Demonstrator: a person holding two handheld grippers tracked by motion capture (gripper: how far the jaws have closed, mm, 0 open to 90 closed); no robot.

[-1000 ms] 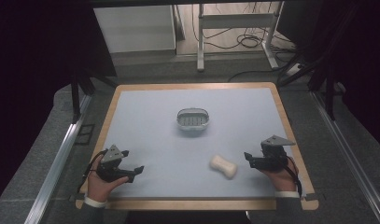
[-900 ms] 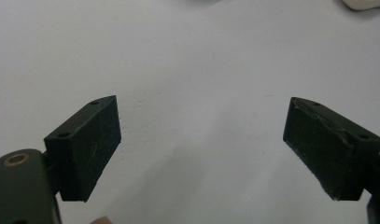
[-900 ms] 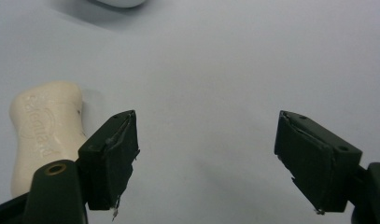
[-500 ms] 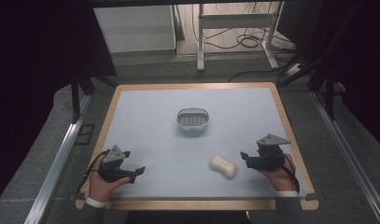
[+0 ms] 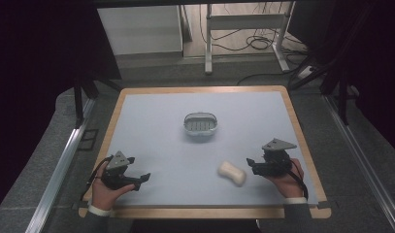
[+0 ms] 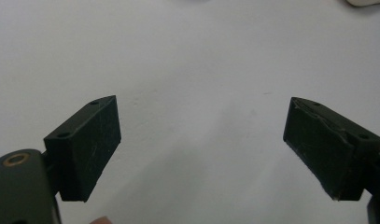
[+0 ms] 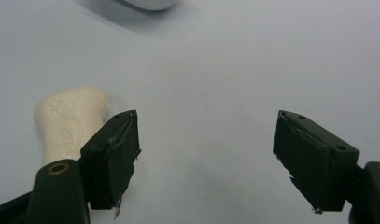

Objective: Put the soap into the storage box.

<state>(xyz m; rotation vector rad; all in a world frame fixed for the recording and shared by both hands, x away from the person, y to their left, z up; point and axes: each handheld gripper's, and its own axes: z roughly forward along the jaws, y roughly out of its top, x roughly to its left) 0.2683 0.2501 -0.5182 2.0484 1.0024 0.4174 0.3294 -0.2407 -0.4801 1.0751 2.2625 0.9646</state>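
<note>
The counter [image 5: 151,121] has a pale blue top with a wooden border. A soap dish [image 5: 200,125] lies near its centre, and a cream soap bar [image 5: 232,173] at five o'clock from it.

Even overhead light falls on the pale blue-grey table mat with its wooden rim [image 5: 137,126], which stands bright against a very dark surround at both sides and the front. Shadows are soft and short: a faint one lies beside the cream, waisted bar of soap [image 7: 68,121]. The high view is slightly grainy. In both gripper views the near black jaws look soft and the mat shows no glare.
</note>
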